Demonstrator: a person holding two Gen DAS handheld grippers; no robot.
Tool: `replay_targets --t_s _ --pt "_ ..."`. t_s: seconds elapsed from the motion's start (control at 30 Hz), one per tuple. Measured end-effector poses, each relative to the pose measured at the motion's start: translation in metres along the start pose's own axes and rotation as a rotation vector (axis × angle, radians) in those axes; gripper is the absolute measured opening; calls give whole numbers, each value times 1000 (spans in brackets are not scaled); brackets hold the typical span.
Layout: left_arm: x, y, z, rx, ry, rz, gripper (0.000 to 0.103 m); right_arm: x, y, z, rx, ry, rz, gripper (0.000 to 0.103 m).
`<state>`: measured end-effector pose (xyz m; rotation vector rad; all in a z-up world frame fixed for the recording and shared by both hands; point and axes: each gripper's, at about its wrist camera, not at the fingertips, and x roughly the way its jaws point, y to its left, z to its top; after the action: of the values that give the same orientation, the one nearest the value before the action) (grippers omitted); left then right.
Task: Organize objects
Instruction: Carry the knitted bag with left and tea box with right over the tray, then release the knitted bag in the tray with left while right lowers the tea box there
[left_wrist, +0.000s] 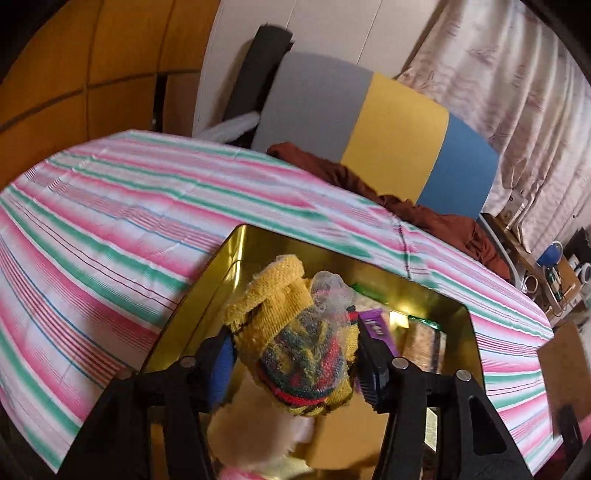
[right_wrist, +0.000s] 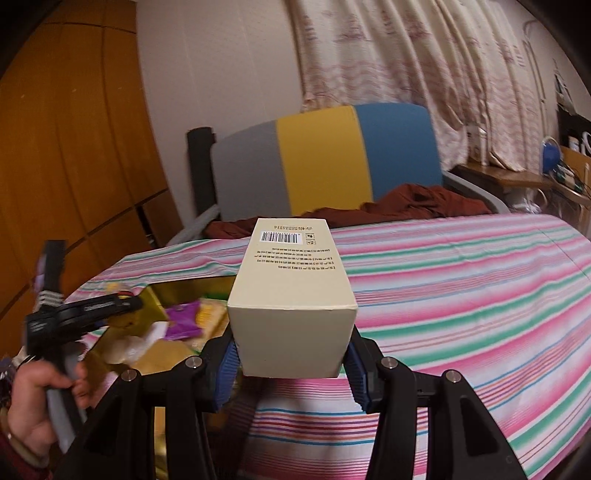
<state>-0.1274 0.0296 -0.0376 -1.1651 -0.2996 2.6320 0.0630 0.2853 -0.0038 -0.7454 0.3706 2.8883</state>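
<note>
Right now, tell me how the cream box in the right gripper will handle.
The cream box looks like thin card, so probably light and crushable if squeezed. Held by one end between the right gripper pads, its long body may sag or pivot. Flat faces: unlikely to roll.

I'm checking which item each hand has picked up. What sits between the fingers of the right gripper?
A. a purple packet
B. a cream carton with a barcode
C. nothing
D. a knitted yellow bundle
B: in the right wrist view the right gripper is clamped on the sides of the cream carton, whose barcode label faces up at its far end, above the striped cloth.
</note>
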Motion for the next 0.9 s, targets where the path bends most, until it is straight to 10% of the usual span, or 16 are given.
replay_targets --t_s 0.2,0.9 --pt "-10 13 4 -57 -52 23 95 -1 21 -2 -44 7 33 50" --pt "-88 3 -65 18 -135 66 103 24 40 -14 -77 192 37 50"
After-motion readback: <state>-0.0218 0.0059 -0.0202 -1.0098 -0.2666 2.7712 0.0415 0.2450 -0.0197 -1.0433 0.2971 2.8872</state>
